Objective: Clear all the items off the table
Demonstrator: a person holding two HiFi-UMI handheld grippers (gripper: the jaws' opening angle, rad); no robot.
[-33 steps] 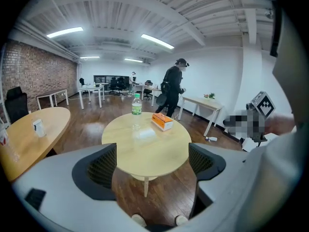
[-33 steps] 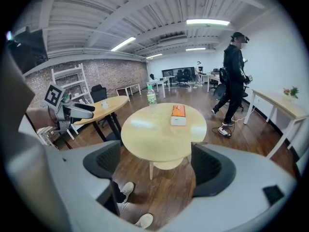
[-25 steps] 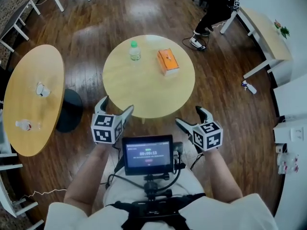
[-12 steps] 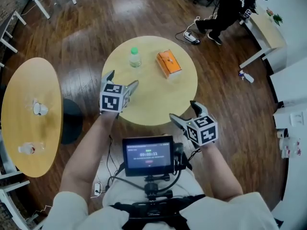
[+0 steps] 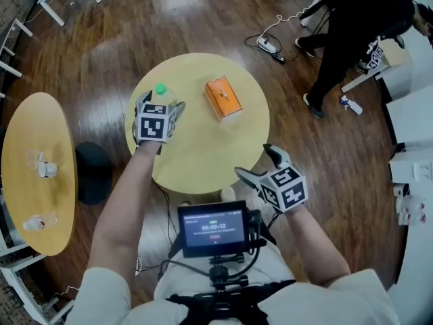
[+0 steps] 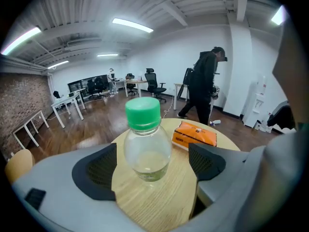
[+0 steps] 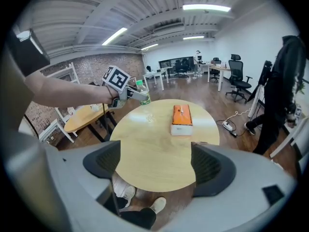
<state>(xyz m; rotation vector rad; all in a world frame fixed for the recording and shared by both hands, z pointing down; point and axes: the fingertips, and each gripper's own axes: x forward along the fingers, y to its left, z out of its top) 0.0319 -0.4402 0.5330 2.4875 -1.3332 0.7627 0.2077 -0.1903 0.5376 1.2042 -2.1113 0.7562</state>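
The left gripper (image 6: 149, 167) has its jaws apart, and the bottle (image 6: 147, 144) stands upright between them. A gap shows on each side, so the pads (image 6: 94, 170) do not press it. The bottle is clear, with a green cap (image 6: 143, 112) and a little liquid at the bottom. In the head view this gripper (image 5: 161, 101) is over the left edge of the round counter (image 5: 203, 154), and only the cap of the bottle (image 5: 160, 89) shows beyond the marker cube (image 5: 153, 123). The box (image 5: 223, 97) is orange and lies flat to the right of the bottle, toward the far edge of the counter and apart from the bottle. The right gripper (image 7: 157, 166) also has its jaws apart, with nothing between them. In the head view it (image 5: 256, 162) hangs at the near right edge of the counter, well apart from the box. Its own view looks across the counter (image 7: 145, 149) to the box (image 7: 181, 120), with shoes (image 7: 157, 205) on the floor below the near edge. A screen (image 5: 215, 229) sits in front of the wearer's chest. A second counter (image 5: 34, 134), oval, stands to the left with small clear things on it. A person (image 5: 358, 26) in dark clothes stands on the wooden floor (image 5: 135, 19) beyond the far right side.
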